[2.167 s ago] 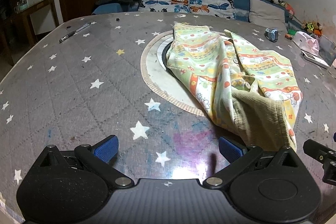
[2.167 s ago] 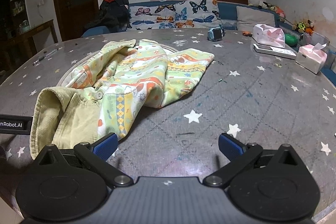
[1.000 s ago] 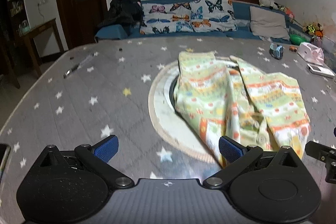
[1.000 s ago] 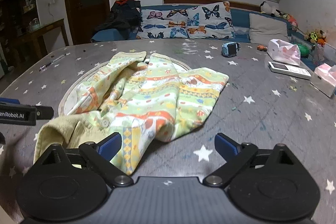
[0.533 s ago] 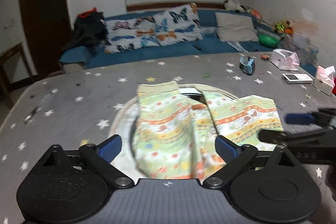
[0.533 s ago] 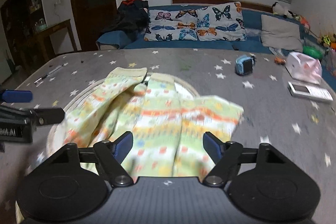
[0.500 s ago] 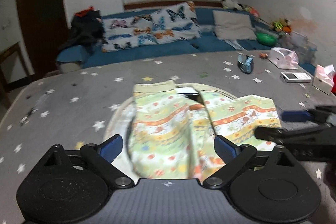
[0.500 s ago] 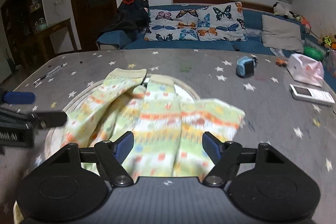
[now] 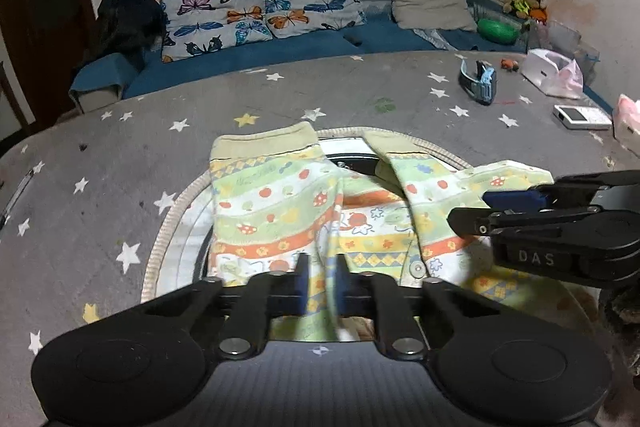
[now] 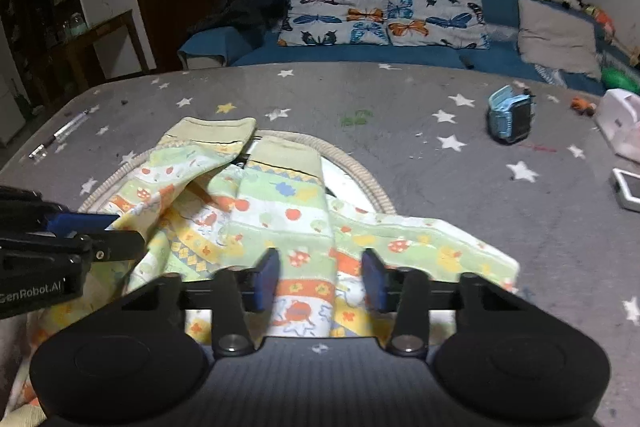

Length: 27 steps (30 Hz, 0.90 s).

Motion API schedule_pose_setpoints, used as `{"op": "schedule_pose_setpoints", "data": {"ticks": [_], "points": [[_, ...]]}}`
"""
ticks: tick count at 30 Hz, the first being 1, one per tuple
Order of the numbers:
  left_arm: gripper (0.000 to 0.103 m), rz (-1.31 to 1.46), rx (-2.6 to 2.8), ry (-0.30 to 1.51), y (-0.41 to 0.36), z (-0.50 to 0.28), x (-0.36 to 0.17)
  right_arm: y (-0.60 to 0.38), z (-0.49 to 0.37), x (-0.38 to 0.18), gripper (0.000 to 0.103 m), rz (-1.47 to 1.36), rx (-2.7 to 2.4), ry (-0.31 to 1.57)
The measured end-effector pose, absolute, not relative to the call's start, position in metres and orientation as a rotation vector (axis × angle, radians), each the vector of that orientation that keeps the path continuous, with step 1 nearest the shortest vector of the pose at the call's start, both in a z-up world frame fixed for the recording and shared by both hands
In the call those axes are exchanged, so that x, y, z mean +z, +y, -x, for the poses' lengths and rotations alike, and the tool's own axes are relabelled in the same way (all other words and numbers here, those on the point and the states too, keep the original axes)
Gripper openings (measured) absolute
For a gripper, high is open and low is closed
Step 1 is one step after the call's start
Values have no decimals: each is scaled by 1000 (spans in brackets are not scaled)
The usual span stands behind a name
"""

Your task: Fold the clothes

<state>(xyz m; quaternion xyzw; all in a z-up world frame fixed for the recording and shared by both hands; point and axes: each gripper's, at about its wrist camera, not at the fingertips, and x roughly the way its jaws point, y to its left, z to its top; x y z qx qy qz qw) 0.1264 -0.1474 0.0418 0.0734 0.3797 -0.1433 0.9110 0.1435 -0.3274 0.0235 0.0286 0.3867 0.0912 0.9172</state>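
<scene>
Across the grey star-print table [image 9: 120, 187] the patterned garment [image 9: 276, 211] lies spread over a round woven-edged inset [image 9: 168, 223] near the middle, its two pale cuffed sleeve ends pointing away from me toward the blue sofa [image 9: 280, 51] with butterfly cushions [image 9: 264, 7]. Striped in green, white and orange with small fruit and flower prints, the cloth is bunched and rumpled on the side nearest me.

My left gripper [image 9: 320, 285] has its blue pads drawn close together with a raised fold of the garment running up between them, so I am pinching the cloth at its near edge. My right gripper [image 10: 322, 279] sits low over the garment's near right part; its pads stand a fair way apart with fabric lying between and beneath them, not yet squeezed. From the left wrist view, the right tool shows side-on at the right edge, above the garment's right-hand portion.

Farther out on the table, well apart from the garment, sit a blue child's watch [image 10: 510, 119], a white device with a screen [image 9: 582, 115], and a white bag [image 9: 552, 73]. A pen [image 10: 60, 137] lies near the far left edge.
</scene>
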Motion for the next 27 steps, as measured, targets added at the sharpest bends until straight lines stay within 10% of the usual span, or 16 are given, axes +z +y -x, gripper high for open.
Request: {"op": "schedule_pose_setpoints", "data": {"ticks": [5, 27], "points": [[2, -114, -257, 762, -128, -120, 45, -330, -131, 33, 4, -92, 180, 750], [1, 189, 23, 730, 30, 41, 50, -442, 68, 75, 4, -234, -97, 578]]}}
